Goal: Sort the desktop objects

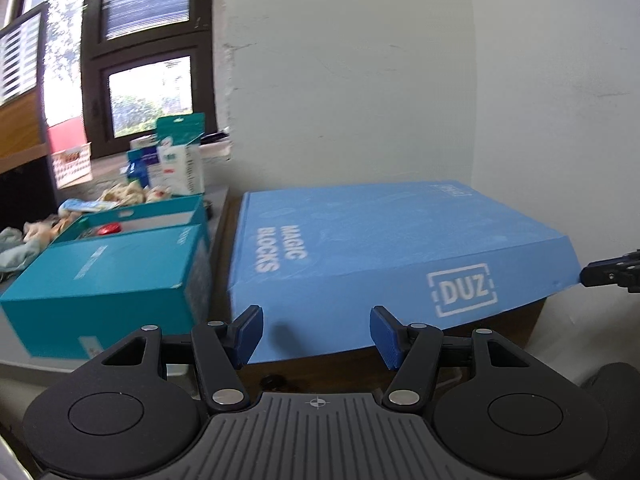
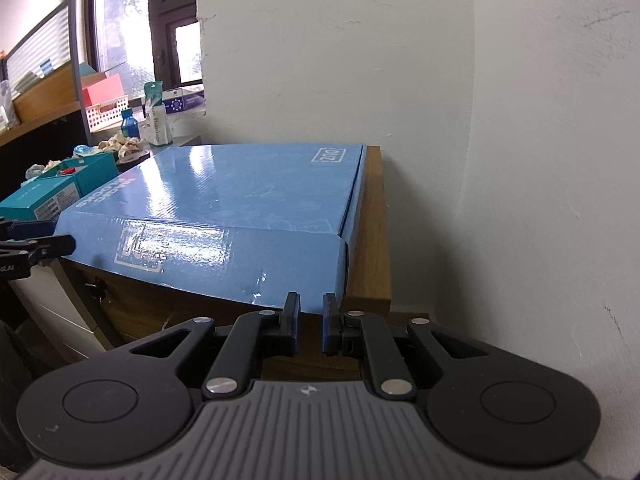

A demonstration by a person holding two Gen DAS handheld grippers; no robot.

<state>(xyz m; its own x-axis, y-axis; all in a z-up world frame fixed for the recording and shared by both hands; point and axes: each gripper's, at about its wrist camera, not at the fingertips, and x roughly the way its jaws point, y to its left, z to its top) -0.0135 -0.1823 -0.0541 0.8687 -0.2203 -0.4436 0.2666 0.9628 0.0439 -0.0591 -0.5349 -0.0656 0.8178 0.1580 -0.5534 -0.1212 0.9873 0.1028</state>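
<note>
A large flat blue box (image 1: 360, 232) printed "MAGIC BLOCKS" and "DUZ" lies on a wooden cabinet (image 2: 372, 240) against the white wall. My left gripper (image 1: 316, 316) is open in front of the box's front face, left of the DUZ logo, with nothing between its fingers. My right gripper (image 2: 312, 298) sits just below the front right corner of the blue box (image 2: 248, 184); its jaws stand a narrow gap apart with nothing in the gap. In the left wrist view the right gripper's tip (image 1: 608, 274) shows at the box's right corner. The left gripper (image 2: 40, 246) shows beside the left corner.
A teal carton (image 1: 112, 264) stands left of the blue box, with an open teal tray behind it holding a red item (image 1: 109, 229). Further back are cartons and a bottle (image 2: 130, 122), crumpled items, a white basket (image 2: 106, 112) and a window. The white wall (image 2: 500, 160) closes off the right.
</note>
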